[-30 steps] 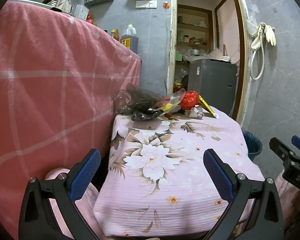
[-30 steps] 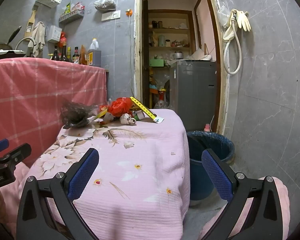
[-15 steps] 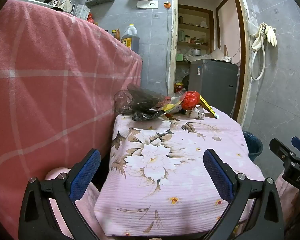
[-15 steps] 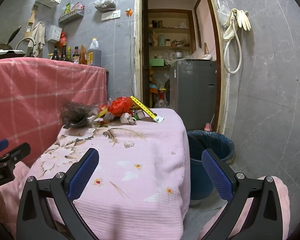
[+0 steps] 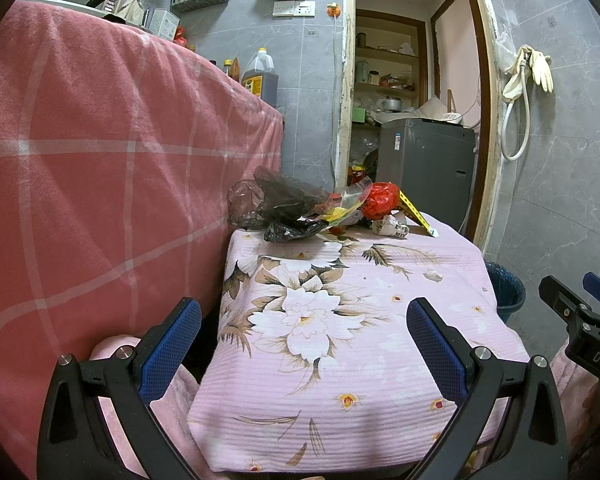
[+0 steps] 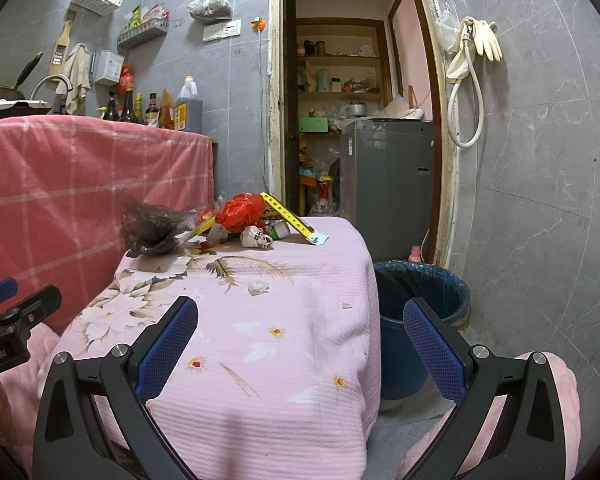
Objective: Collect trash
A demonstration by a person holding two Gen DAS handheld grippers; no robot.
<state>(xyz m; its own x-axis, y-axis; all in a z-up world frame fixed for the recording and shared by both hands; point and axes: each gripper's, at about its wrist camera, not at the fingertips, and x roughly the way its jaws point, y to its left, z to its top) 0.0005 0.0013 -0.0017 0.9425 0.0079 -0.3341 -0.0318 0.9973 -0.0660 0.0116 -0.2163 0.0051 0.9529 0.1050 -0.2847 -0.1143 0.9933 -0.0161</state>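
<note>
we've got the left gripper and right gripper both wide apart, holding nothing, near the table edge (trash piled at the far end), bin beside it.

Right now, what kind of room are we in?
Most likely a home kitchen or utility corner: sauce bottles and an oil jug on a cloth-draped counter by a tap, rubber gloves on the tiled wall, and a pantry shelf through the doorway.

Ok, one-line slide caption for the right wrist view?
Open right hand-held gripper faces a trash pile on the floral-covered table, blue bin alongside.
</note>
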